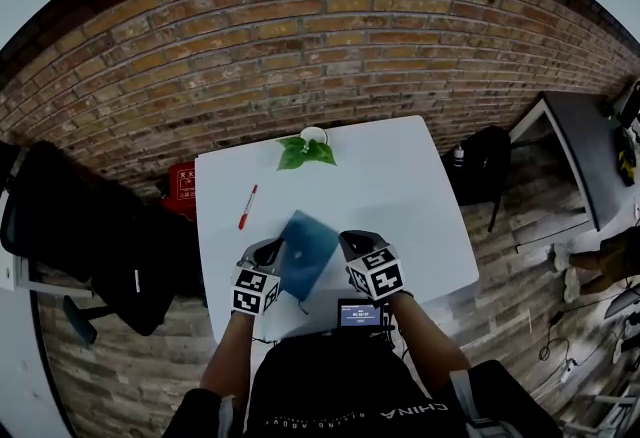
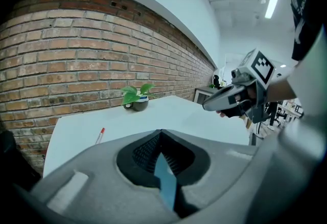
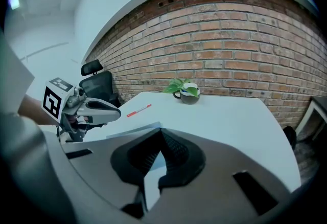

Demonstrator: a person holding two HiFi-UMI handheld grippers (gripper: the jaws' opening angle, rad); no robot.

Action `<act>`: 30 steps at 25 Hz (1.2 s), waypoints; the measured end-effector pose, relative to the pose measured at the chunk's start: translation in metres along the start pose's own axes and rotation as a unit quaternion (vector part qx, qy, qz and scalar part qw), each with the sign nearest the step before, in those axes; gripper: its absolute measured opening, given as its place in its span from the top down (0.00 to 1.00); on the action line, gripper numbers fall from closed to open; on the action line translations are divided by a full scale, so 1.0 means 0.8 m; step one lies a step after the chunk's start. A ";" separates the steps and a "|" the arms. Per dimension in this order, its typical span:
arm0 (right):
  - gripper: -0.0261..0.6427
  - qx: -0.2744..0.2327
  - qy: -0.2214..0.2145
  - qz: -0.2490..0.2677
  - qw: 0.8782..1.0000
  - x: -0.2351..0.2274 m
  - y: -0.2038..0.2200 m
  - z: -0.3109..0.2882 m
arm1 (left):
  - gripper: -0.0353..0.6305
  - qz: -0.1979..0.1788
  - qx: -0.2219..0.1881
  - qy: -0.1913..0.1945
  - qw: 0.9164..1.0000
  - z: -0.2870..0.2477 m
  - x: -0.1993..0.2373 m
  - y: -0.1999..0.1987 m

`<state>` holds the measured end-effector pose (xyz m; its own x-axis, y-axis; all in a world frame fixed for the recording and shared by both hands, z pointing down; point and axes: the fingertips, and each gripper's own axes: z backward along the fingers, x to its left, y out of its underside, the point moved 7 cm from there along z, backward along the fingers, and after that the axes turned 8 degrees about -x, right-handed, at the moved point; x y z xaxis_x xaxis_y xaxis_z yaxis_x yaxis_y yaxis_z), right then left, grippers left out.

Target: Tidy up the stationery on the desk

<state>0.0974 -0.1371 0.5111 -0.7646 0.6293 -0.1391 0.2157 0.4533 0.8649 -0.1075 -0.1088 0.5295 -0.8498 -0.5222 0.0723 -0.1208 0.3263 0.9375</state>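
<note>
Your left gripper (image 1: 271, 249) and right gripper (image 1: 351, 245) both pinch edges of the blue notebook (image 1: 308, 252) at the near side of the desk (image 1: 400, 191), so uneven pulling could slip or bend it.

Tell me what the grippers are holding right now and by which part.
The blue notebook: the left gripper is shut on its left side, and the right gripper on its right side.

A brick wall (image 1: 320, 36) stands behind the white desk (image 1: 400, 196), black office chair (image 1: 70, 216) left, dark table (image 1: 585, 141) right.
</note>
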 end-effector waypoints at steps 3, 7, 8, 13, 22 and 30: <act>0.95 0.002 0.001 -0.002 1.000 -0.001 0.001 -0.001 | 0.94 0.006 -0.008 0.006 1.000 0.001 0.002 -0.004; 0.95 0.006 0.007 -0.017 1.000 -0.006 0.002 -0.009 | 0.94 0.002 -0.009 0.002 1.000 -0.004 0.013 -0.009; 0.95 0.007 0.008 -0.021 1.000 -0.006 0.003 -0.012 | 0.94 -0.002 -0.007 0.003 1.000 -0.006 0.016 -0.009; 0.92 0.020 0.010 -0.049 0.999 -0.002 0.018 -0.026 | 0.85 -0.005 0.018 0.026 0.999 -0.020 0.025 -0.002; 0.82 0.052 0.022 -0.099 0.993 0.010 0.065 -0.047 | 0.77 -0.007 0.090 0.039 0.995 -0.037 0.042 0.043; 0.74 0.082 0.038 -0.152 0.984 0.019 0.105 -0.053 | 0.72 -0.007 0.145 0.054 0.988 -0.042 0.048 0.077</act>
<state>0.0781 -0.1161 0.6019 -0.8507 0.4032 -0.3373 0.0611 0.7131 0.6984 -0.1302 -0.1352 0.6017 -0.7890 -0.6043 0.1108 -0.2872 0.5223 0.8029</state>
